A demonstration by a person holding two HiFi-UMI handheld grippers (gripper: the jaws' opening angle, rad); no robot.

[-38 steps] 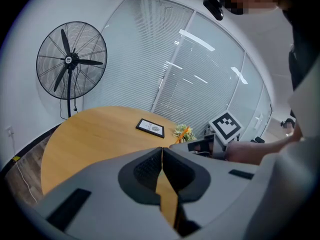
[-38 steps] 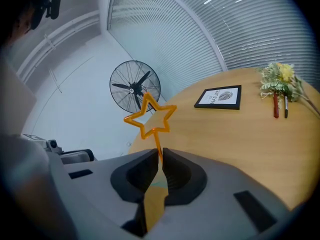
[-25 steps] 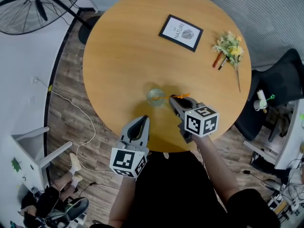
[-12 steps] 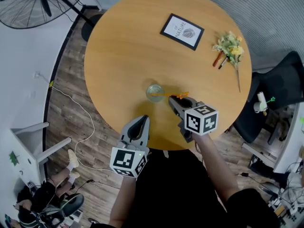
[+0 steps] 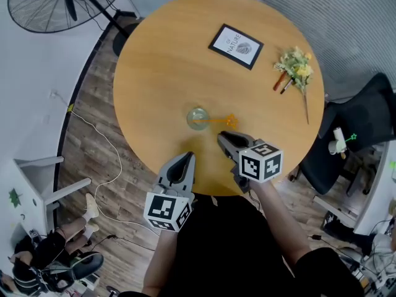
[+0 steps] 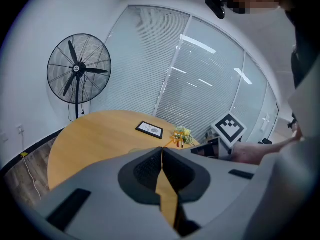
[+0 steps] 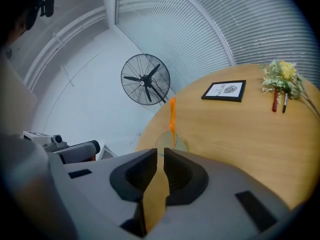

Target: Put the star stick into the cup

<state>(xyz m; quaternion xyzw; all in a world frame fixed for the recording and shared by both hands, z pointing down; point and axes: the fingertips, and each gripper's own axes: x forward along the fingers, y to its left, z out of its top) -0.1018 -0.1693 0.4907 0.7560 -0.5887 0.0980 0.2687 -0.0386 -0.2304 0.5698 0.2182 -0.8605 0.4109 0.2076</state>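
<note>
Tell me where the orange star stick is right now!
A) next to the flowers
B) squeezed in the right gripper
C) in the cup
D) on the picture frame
C: the star stick has one end inside the cup and leans out over its rim, with the right gripper apart from it.

Star stick (image 5: 218, 121) now in cup (image 5: 198, 117), free of withdrawn right gripper (image 5: 222, 138).

Looks past grey left gripper (image 6: 161, 153), jaws pressed together, across round wooden table (image 6: 95, 134) to black-framed picture (image 6: 150, 129) and yellow flower bunch (image 6: 182, 133); black pedestal fan (image 6: 78, 74) far left.
</note>
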